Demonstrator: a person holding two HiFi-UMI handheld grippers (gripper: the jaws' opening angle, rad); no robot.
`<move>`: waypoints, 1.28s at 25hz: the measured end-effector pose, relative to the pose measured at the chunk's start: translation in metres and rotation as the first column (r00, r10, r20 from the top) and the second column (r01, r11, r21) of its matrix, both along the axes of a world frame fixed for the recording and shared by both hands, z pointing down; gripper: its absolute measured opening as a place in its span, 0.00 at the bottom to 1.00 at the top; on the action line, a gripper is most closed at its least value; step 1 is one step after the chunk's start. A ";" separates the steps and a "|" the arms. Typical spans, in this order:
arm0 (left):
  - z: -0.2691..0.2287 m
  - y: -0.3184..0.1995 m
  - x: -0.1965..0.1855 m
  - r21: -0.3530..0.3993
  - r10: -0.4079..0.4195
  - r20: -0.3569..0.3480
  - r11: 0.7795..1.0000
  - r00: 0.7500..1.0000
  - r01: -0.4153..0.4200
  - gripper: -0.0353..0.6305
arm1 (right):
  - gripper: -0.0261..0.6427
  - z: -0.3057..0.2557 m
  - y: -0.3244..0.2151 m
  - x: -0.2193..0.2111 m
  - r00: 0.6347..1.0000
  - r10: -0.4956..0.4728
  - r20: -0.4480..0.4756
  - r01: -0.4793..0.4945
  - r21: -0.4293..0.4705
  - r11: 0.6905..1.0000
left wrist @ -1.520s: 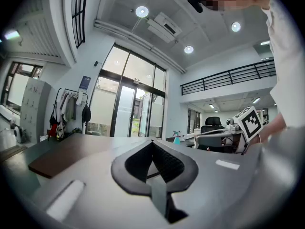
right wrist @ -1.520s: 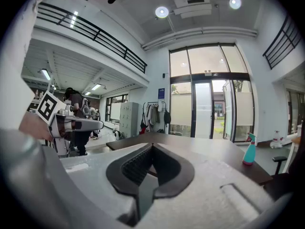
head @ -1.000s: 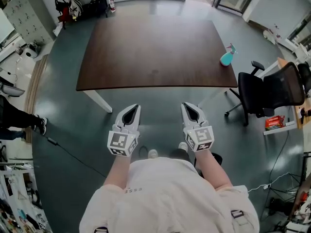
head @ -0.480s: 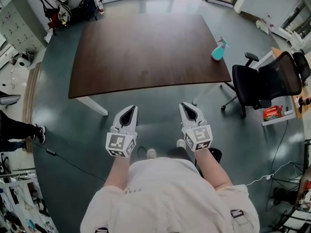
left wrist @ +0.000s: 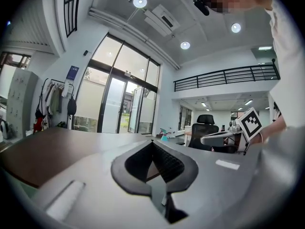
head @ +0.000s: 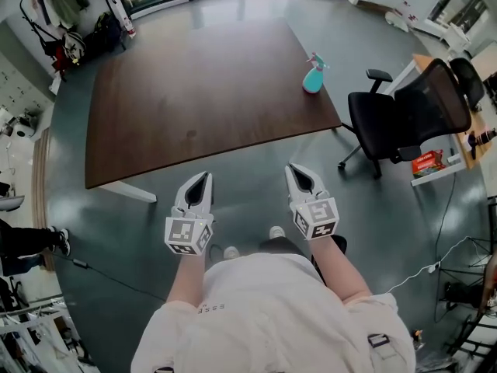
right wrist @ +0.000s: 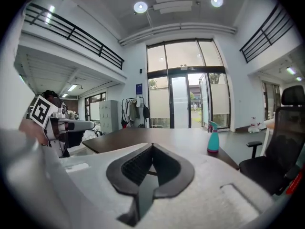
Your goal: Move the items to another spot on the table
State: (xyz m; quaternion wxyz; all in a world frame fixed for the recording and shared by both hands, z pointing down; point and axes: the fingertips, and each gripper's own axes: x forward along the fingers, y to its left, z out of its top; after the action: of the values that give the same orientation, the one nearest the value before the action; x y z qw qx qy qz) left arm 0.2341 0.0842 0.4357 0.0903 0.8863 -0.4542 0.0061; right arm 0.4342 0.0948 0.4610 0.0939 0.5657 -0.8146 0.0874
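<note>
Plainly, both claws hang over the grey floor (head: 116,231), short of the near edge of the dark brown counter (head: 194,107). The left claw (left wrist: 152,142) has its jaws pressed together with nothing between them. The right claw (right wrist: 152,145) is likewise closed and empty. Each carries a marker cube (head: 186,235) printed with black-and-white squares and no words.

The only item on the counter is a teal spray bottle (head: 314,74) with a pale pink trigger. It stands upright near the counter's right edge, towards the far corner, well apart from both claws. No label can be made out on it.

A black office chair (head: 411,115) stands just beside that right edge. Small letters on the back of the person's pale shirt (head: 211,308) are too small to read with certainty. So is the blue sign (right wrist: 139,88) by the glass doors.
</note>
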 end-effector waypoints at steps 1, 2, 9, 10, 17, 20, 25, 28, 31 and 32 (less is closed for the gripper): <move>-0.001 -0.005 0.012 0.002 0.000 0.000 1.000 1.000 0.000 0.08 | 0.03 0.000 -0.005 0.015 1.000 0.008 0.002 -0.008 -0.002 1.000; -0.002 -0.010 0.025 0.004 0.000 0.000 1.000 1.000 0.000 0.08 | 0.03 0.000 -0.009 0.030 1.000 0.014 0.003 -0.014 -0.002 1.000; -0.005 -0.045 0.111 -0.004 0.007 -0.009 1.000 1.000 -0.007 0.08 | 0.03 -0.002 -0.043 0.119 1.000 0.026 0.010 -0.026 -0.007 1.000; -0.006 -0.049 0.121 -0.005 0.007 -0.014 1.000 1.000 -0.007 0.08 | 0.03 -0.002 -0.046 0.130 1.000 0.025 0.010 -0.025 -0.011 1.000; -0.007 -0.074 0.180 -0.017 0.037 -0.001 0.999 0.999 -0.037 0.08 | 0.03 0.002 -0.066 0.205 0.997 0.074 0.008 -0.074 -0.028 0.997; -0.003 -0.089 0.199 -0.029 0.068 0.008 0.997 0.998 -0.067 0.08 | 0.03 0.006 -0.077 0.223 0.995 0.101 0.019 -0.100 -0.039 0.994; 0.002 -0.123 0.229 -0.039 0.133 0.004 0.990 0.991 -0.133 0.08 | 0.03 0.015 -0.101 0.236 0.991 0.124 0.048 -0.121 -0.071 0.990; 0.008 -0.155 0.244 -0.052 0.162 -0.006 0.985 0.987 -0.162 0.08 | 0.03 0.013 -0.122 0.246 0.989 0.145 0.036 -0.143 -0.055 0.988; 0.012 -0.192 0.257 -0.057 0.194 -0.006 0.979 0.981 -0.194 0.08 | 0.03 0.010 -0.150 0.260 0.984 0.178 0.029 -0.176 -0.050 0.983; 0.012 -0.205 0.261 -0.056 0.205 -0.007 0.977 0.979 -0.206 0.08 | 0.03 0.010 -0.162 0.265 0.982 0.189 0.027 -0.187 -0.052 0.981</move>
State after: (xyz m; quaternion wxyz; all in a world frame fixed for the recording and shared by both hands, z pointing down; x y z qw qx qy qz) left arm 0.4949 -0.1207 0.4478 0.1143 0.9256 -0.3598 0.0278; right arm 0.6990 -0.0673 0.4710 0.0861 0.6363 -0.7564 0.1247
